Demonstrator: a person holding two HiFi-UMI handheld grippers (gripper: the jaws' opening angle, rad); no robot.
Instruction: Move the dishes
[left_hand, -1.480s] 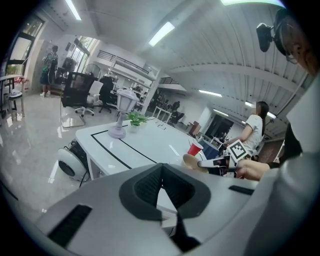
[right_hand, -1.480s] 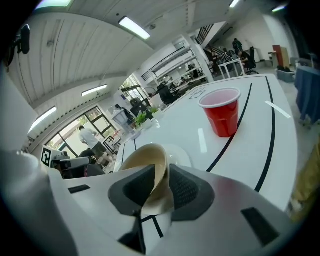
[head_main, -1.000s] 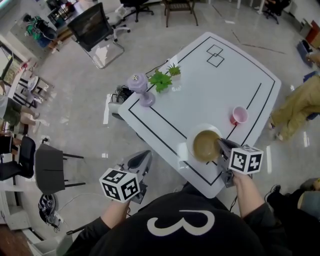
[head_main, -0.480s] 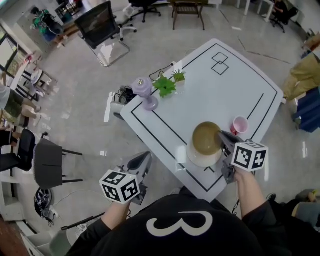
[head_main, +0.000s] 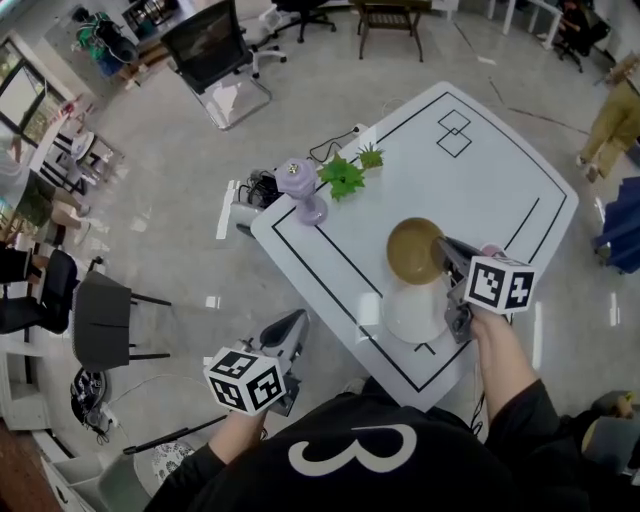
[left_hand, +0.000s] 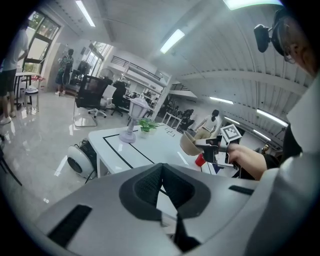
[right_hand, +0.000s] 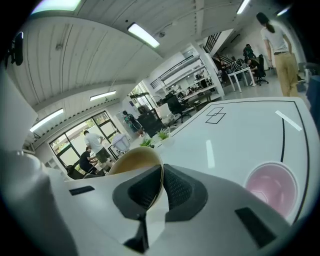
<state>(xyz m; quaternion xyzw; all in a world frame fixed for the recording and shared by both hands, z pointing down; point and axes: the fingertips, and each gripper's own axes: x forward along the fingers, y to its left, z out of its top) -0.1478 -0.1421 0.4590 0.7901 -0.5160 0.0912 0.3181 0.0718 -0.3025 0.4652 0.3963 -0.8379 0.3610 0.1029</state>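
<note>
Hanging tilted above the white table (head_main: 500, 170), the tan bowl (head_main: 412, 250) sits just beyond a white bowl (head_main: 414, 314) at the near edge. The right gripper (head_main: 445, 250) pinches its rim, jaws almost together. The left gripper (head_main: 295, 322), closed and empty, hovers over the grey floor (head_main: 180, 200) to the left. A pink cup (right_hand: 270, 186) stands to the right, with an office chair (head_main: 210, 45) far off.

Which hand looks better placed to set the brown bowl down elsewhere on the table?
The right gripper. Its fingers already pinch the brown bowl by its rim, above the table. The left gripper hangs beside the table, not over it, shut and empty.
</note>
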